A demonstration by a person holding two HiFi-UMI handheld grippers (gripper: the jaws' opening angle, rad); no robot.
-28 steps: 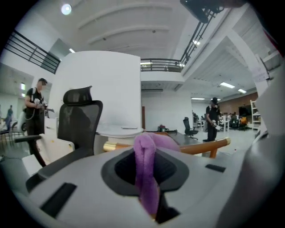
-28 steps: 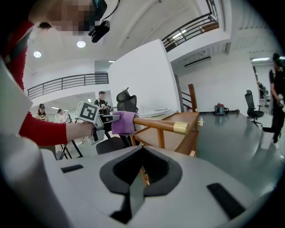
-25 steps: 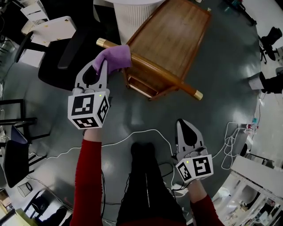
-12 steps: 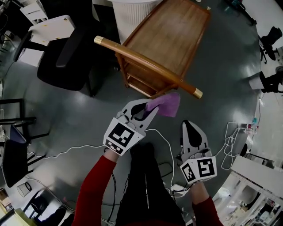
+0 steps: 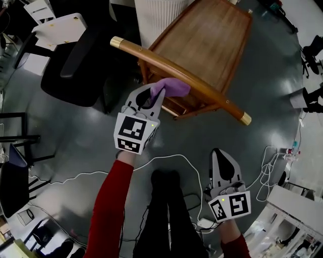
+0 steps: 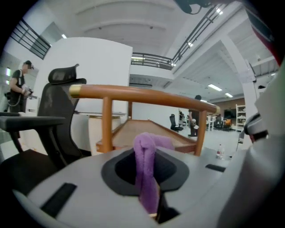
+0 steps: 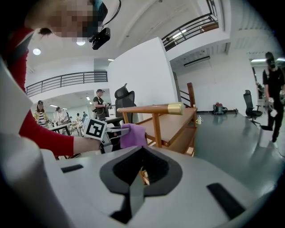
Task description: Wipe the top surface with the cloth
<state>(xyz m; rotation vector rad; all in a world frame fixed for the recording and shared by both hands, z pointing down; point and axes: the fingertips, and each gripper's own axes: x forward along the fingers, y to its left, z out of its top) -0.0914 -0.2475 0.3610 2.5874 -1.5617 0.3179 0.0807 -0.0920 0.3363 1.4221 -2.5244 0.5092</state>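
Observation:
A wooden cart has a flat brown top [image 5: 202, 35] and a round handle bar [image 5: 192, 80] with brass end caps. My left gripper [image 5: 154, 91] is shut on a purple cloth [image 5: 173, 86], which sits against the near side of the bar, around its middle. In the left gripper view the cloth [image 6: 146, 167] hangs folded between the jaws, with the bar [image 6: 142, 95] and the top [image 6: 147, 131] just ahead. My right gripper [image 5: 219, 151] hangs low over the floor, shut and empty. In the right gripper view its jaws [image 7: 141, 171] meet, with the cloth [image 7: 132, 135] beyond.
A black office chair [image 5: 75, 60] stands left of the cart, close to the bar's left end. A white ribbed cylinder [image 5: 156, 15] and a white table [image 5: 55, 30] are further back. White cables [image 5: 166, 157] trail over the grey floor near my legs. People stand far off.
My left gripper carried the cloth from the bar's left end down toward the right end, then back up to the bar's middle. The right gripper drifted slightly lower.

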